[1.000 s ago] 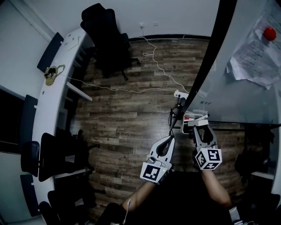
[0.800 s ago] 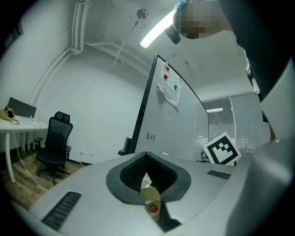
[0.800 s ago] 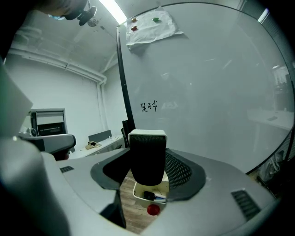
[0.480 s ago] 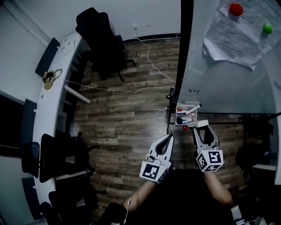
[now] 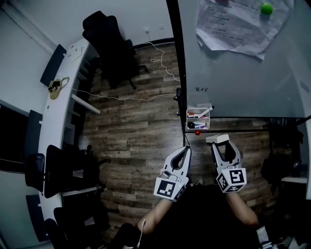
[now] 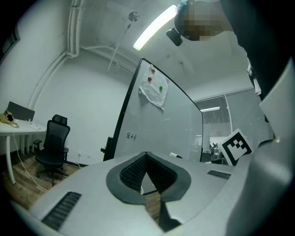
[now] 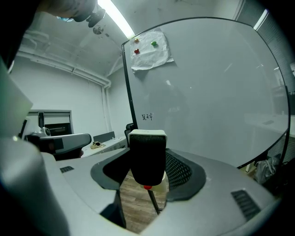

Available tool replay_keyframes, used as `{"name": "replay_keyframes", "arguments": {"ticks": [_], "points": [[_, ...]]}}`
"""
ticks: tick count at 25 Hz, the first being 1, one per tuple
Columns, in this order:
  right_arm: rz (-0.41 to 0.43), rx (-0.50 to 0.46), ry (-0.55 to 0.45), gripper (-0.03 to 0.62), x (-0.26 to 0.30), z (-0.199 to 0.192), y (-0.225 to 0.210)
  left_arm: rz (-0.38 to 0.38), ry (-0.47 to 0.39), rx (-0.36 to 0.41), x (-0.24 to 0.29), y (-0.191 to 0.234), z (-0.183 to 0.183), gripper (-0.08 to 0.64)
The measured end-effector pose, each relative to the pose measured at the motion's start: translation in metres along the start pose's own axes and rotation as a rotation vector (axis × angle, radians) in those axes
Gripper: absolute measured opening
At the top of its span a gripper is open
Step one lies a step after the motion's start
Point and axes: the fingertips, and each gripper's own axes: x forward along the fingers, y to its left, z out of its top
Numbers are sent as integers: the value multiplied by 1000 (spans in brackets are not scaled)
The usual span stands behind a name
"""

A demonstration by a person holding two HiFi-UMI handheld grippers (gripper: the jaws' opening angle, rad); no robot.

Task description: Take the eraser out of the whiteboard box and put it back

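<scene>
The whiteboard box point(image 5: 198, 118), a small white tray holding markers, hangs at the lower left corner of the whiteboard point(image 5: 243, 73). My right gripper point(image 5: 218, 140) is shut on the eraser point(image 5: 217, 138), just below and right of the box and apart from it. In the right gripper view the eraser point(image 7: 147, 156) is black with a white top and stands upright between the pads of my right gripper point(image 7: 147, 161). My left gripper point(image 5: 182, 150) is shut and empty, below the box; its tips meet in the left gripper view point(image 6: 146, 155).
A red magnet point(image 5: 197, 132) sits under the box. Crumpled paper point(image 5: 233, 24) with a green magnet point(image 5: 266, 8) is pinned high on the board. A black office chair point(image 5: 109, 41), a long white desk point(image 5: 53, 112) and a floor cable point(image 5: 126, 98) lie to the left.
Both grippers have drawn back from the board; the eraser, at the box a second ago, is now clear of it. The board and box have slid left in the head view.
</scene>
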Motion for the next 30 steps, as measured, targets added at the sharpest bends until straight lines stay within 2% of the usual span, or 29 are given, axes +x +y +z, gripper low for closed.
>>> {"name": "replay_keyframes", "arguments": {"ticks": [11,15,19,22,25,30], "points": [[45,-7,-31,239,-62,-8,14,27,27,42,-23,-23,-8,6],[50,-9,-40,239,-67,-8,18,-1,5,42,-27,-30,-10,6],[53,-13,-43,239,-70,-7,21,11,50,50,-30,-31,-12,6],[58,-23,-44,239,-69,-8,22,3,23,54,-29,-35,-8,6],[57,-25,-43,239,-68,-8,23,11,38,76,-30,-32,-9,6],[52,-31,-42,239,-69,-8,23,1,17,58,-30,-31,-7,6]]}}
